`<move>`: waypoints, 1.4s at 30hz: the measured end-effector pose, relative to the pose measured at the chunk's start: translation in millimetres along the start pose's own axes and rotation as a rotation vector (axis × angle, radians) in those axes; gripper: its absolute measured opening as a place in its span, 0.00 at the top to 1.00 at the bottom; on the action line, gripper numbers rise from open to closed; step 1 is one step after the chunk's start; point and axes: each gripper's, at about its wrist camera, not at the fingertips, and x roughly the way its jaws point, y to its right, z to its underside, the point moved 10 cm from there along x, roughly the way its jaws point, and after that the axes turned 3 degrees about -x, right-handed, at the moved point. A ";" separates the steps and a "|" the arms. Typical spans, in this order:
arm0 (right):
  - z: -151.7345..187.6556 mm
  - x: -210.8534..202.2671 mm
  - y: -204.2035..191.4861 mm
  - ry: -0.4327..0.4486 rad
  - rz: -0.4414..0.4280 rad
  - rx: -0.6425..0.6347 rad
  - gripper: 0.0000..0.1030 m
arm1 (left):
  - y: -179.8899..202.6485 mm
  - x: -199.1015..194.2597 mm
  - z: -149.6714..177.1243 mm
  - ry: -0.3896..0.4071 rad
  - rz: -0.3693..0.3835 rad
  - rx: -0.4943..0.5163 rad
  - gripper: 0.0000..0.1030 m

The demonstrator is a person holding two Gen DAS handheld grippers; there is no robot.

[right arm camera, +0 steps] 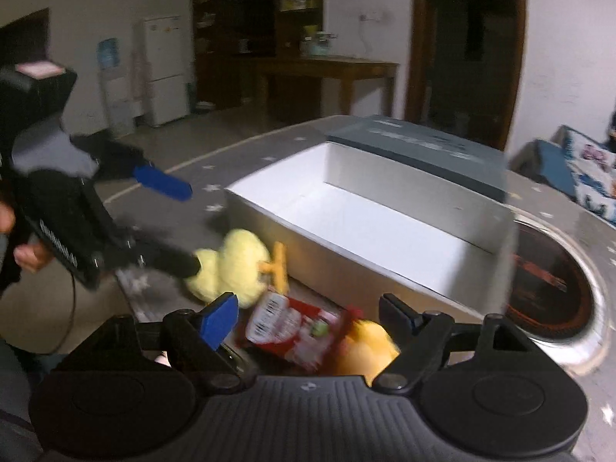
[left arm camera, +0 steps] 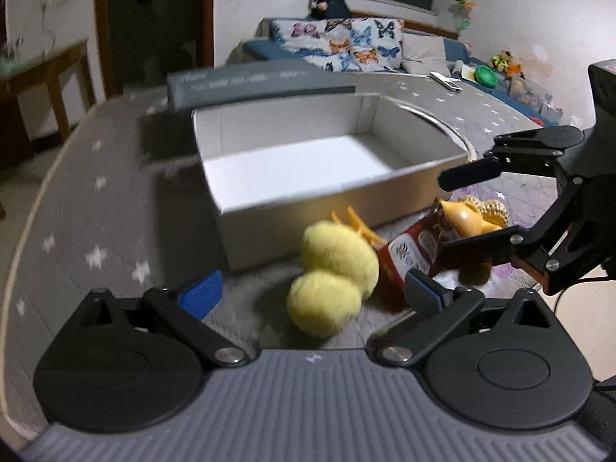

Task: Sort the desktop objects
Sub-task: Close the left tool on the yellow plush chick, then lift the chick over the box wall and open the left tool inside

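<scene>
Snack packet (right arm camera: 292, 331) blurred, half-hidden between right gripper (right arm camera: 312, 319) fingers, open, ungripped

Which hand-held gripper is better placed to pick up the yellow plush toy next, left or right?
Left. The yellow plush toy lies between the open fingers of the left hand-held gripper; the right hand-held gripper frames the red packet.

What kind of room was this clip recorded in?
Most likely a lived-in home, a combined living and dining room. A sofa with butterfly cushions stands behind the table, and the other view shows a white fridge and dark wooden shelves.
</scene>
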 end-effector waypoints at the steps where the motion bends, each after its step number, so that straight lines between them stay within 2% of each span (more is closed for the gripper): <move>1: -3.0 3.8 -3.8 -0.003 -0.025 -0.004 0.20 | -2.8 3.0 2.5 -0.009 0.002 -0.017 0.07; 6: -12.5 24.8 -12.1 -0.042 -0.097 0.006 0.20 | -8.8 20.5 11.7 -0.049 0.019 -0.053 0.18; 12: -14.8 42.7 -3.8 -0.093 -0.167 0.119 0.20 | -10.3 34.3 19.8 -0.083 0.047 -0.074 0.24; 18: -15.0 58.1 -9.3 -0.143 -0.204 0.124 0.21 | -5.6 38.6 18.7 -0.065 0.047 -0.034 0.35; 26: -15.3 73.5 -21.7 -0.185 -0.236 0.127 0.25 | 2.3 45.1 15.7 -0.042 0.082 -0.003 0.50; 38: -16.0 75.6 -22.2 -0.191 -0.233 0.182 0.29 | 7.8 52.1 15.8 -0.035 0.083 0.008 0.50; 42: -17.0 74.5 -24.2 -0.194 -0.226 0.182 0.29 | 6.9 49.1 15.1 -0.034 0.098 -0.006 0.53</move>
